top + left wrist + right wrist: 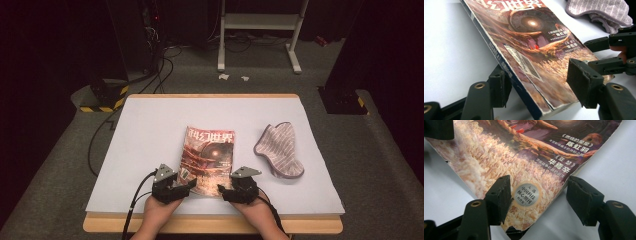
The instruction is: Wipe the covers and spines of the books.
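The magazine (208,159) is seen at frame centre on the worktop (150,130). Its near corners are straddled by the left gripper (191,184) and right gripper (220,189), both spread open, nothing yet clamped. Both should be closed evenly so the cover is lifted flat and tearing is avoided.

Left claw (187,184) and right claw (223,189) gape, facing inward.

The magazine (208,159) lies on the counter (150,130) near its front edge. The cloth (280,150) lies to the magazine's right, apart from it. The left claw (186,186) sits at the magazine's near left corner, the right claw (222,190) at its near right corner.
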`<state>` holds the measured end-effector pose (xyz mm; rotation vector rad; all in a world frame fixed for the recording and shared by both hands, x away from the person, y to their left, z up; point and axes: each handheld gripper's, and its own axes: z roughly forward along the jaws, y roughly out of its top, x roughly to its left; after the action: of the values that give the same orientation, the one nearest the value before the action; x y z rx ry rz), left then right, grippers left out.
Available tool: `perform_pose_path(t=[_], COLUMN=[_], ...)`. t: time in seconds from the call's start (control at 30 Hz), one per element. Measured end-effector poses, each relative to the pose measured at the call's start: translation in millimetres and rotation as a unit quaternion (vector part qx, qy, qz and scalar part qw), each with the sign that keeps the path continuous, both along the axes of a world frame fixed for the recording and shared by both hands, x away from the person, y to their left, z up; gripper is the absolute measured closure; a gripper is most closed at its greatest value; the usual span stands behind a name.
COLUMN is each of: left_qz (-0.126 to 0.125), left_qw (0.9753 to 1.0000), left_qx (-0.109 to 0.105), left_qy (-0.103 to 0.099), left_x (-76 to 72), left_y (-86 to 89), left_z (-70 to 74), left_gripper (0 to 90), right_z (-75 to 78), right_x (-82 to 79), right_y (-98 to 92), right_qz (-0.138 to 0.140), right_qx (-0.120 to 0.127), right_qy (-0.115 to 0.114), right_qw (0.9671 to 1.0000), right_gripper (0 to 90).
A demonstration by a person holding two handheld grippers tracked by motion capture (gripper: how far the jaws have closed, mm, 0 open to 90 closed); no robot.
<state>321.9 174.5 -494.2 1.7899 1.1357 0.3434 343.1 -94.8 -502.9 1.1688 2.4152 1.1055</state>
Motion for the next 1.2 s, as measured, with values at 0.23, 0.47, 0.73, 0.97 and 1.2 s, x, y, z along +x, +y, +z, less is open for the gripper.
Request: perform_pose_path(t=[0.23, 0.47, 0.73, 0.97, 1.2], left_qz=[0.016, 0.023, 0.015, 0.025, 0.051], left_qw=[0.9998, 0.9997, 0.9998, 0.9996, 0.9987], left_qx=[-0.009, -0.006, -0.001, 0.008, -0.004], left_qy=[-0.002, 0.000, 0.010, -0.003, -0.007], left_x=[0.7, -0.4, -4.9, -7.8, 0.7], left_y=[6.5, 4.4, 5.3, 7.4, 21.2], left_z=[0.0, -2.6, -5.3, -3.3, -1.1], left_gripper=[39.5, 39.6, 43.3, 55.9, 63.9], right_z=[-0.4, -1.3, -1.5, -1.6, -0.6], right_x=[-0.4, -1.6, -0.7, 3.9, 5.3], right_y=[10.1, 14.4, 13.8, 14.6, 12.6], right_qz=[0.005, 0.012, 0.012, 0.008, 0.009], right_qx=[-0.001, 0.001, 0.004, 0.004, 0.009], right_qy=[-0.003, -0.005, -0.003, -0.004, -0.013], right_qw=[1.0000, 0.9999, 0.9999, 1.0000, 0.9998], right_gripper=[36.5, 36.4, 35.5, 35.6, 38.8])
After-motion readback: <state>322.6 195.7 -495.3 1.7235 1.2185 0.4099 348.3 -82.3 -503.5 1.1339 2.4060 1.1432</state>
